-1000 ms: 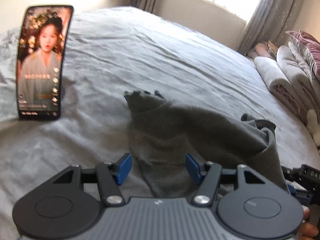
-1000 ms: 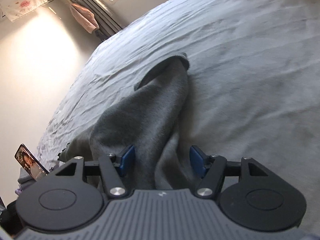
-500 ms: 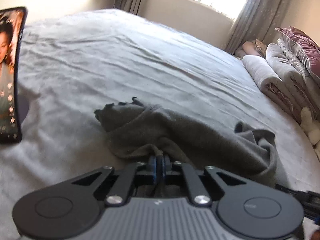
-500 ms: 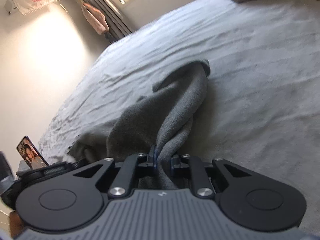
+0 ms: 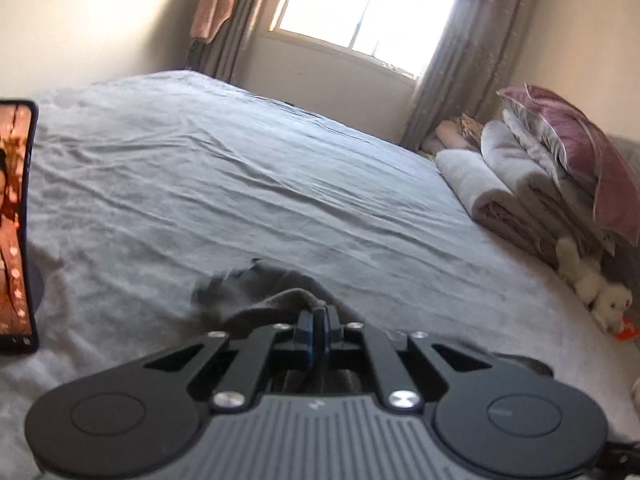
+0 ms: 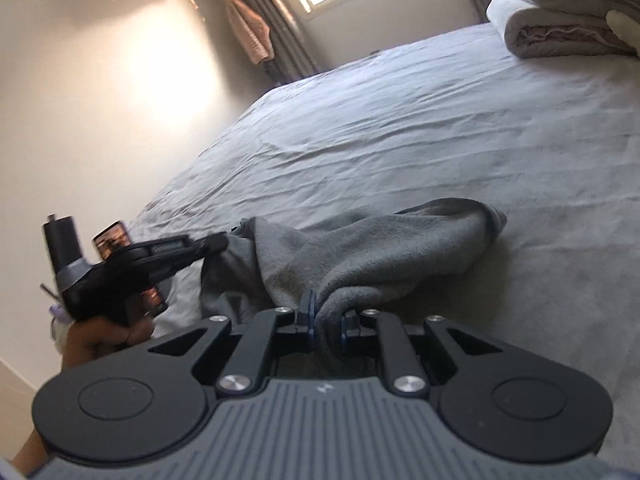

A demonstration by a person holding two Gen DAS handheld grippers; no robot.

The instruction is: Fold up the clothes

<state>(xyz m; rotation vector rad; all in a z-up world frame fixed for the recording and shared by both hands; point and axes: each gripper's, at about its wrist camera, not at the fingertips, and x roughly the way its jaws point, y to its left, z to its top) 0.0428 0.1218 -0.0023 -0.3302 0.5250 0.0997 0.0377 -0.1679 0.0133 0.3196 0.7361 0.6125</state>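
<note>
We hold the grey garment [image 6: 360, 252] at two points. In the right wrist view the right gripper [image 6: 326, 326] sits at lower centre, its blue pads pinched on a thick fold of the cloth. The left gripper [image 6: 218, 242] appears at mid left of that same frame, its tips closed on the garment's far left edge. In the left wrist view the left gripper [image 5: 319, 326] shows its pads pressed together at lower centre with grey fabric [image 5: 276, 300] bunched just above them; we judge it clamped on the garment too.

The garment lies on the grey bed sheet [image 6: 440, 120]. From the right gripper it runs up and right toward a rounded end near the frame's centre right, which rests on the sheet. A second span runs up and left to the left gripper. The long axis therefore lies roughly left to right across the right wrist frame, between the two grips.

Our judgement: the cloth is still bunched, not flat. The coming move turns on drawing the two grips apart along this axis to spread it. The right gripper is nearer the free rounded end.

A phone [image 5: 16, 224] stands at the left edge of the left wrist frame, apart from the garment. Folded bedding [image 5: 520, 184] is stacked at right.
</note>
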